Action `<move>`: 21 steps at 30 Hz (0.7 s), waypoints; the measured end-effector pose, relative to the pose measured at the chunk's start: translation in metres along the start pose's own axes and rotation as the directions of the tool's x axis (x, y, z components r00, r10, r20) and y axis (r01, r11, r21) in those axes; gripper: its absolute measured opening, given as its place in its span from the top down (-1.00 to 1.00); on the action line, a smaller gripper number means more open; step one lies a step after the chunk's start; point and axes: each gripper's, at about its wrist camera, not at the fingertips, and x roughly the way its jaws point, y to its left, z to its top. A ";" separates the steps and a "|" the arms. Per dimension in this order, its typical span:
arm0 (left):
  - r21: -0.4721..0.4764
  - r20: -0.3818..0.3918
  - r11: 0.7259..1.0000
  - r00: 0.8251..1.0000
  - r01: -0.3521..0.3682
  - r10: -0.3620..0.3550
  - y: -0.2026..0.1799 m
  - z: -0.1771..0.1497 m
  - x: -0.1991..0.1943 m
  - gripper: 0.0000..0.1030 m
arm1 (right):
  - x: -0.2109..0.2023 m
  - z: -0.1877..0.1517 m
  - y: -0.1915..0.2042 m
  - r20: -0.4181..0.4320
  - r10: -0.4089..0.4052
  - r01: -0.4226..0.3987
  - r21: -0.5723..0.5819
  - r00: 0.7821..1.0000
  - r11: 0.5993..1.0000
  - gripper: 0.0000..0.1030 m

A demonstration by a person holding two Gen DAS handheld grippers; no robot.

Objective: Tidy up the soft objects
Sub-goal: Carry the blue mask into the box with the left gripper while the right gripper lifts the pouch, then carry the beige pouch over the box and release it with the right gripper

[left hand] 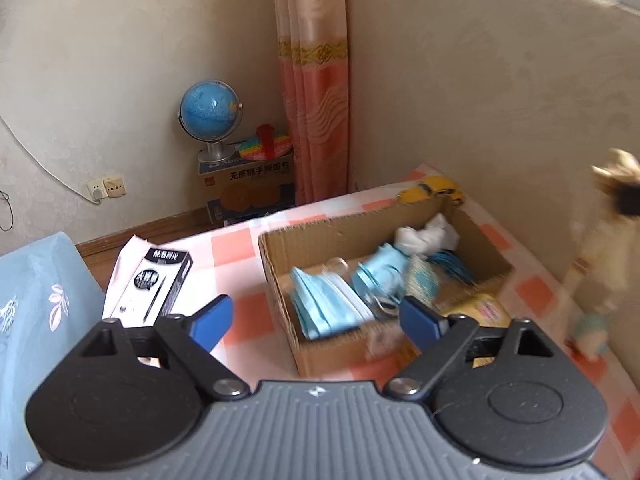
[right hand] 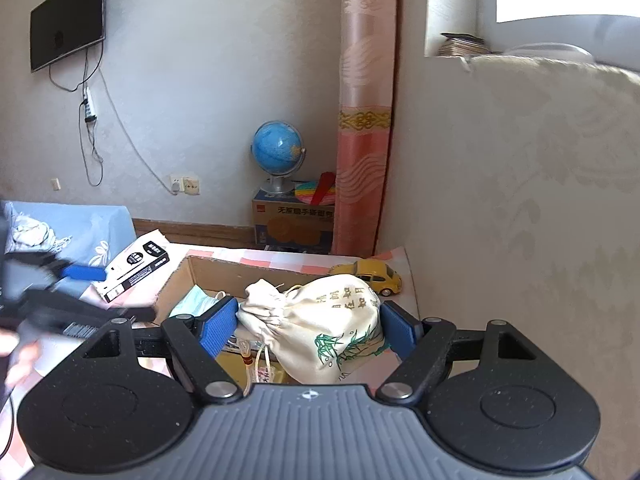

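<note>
Matt corrugated cardboard box (left hand: 360,236), cloth drawstring bag (right hand: 320,320), seemingly glossy toy car (right hand: 370,274).

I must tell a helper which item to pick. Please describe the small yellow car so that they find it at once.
Look at the checked pink-and-white cloth beside the pale wall. Behind the open cardboard box, at its far right corner, stands the yellow toy car. It is the only hard, glossy thing there; the box holds soft blue face masks.
</note>
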 end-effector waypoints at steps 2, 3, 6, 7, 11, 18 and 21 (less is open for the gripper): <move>0.004 0.012 1.000 1.000 0.018 -0.018 -0.003 -0.014 -0.018 -0.79 | 0.004 0.007 0.003 -0.018 0.008 -0.008 0.000 1.000 1.000 -0.58; 0.010 0.014 1.000 1.000 0.020 -0.021 -0.005 -0.023 -0.027 -0.80 | 0.007 0.011 0.004 -0.031 0.009 -0.009 -0.003 0.999 1.000 -0.58; 0.014 0.011 1.000 1.000 0.023 -0.023 -0.014 -0.048 -0.047 -0.80 | 0.017 0.025 0.010 -0.070 0.014 -0.015 -0.014 0.997 1.000 -0.58; 0.005 0.007 1.000 1.000 0.027 -0.027 -0.017 -0.056 -0.052 -0.80 | 0.021 0.030 0.012 -0.084 0.016 -0.017 -0.014 0.996 1.000 -0.58; -0.046 -0.004 0.997 0.998 0.067 -0.068 -0.022 -0.080 -0.066 -0.80 | 0.043 0.053 0.022 -0.142 0.022 -0.022 -0.002 0.990 1.000 -0.58; -0.067 -0.008 0.994 0.996 0.083 -0.084 -0.025 -0.101 -0.074 -0.80 | 0.082 0.096 0.031 -0.206 0.031 -0.017 0.071 0.978 0.997 -0.58; -0.080 -0.018 0.994 0.997 0.071 -0.073 -0.023 -0.105 -0.072 -0.80 | 0.091 0.108 0.035 -0.210 0.046 -0.024 0.107 0.977 0.994 -0.58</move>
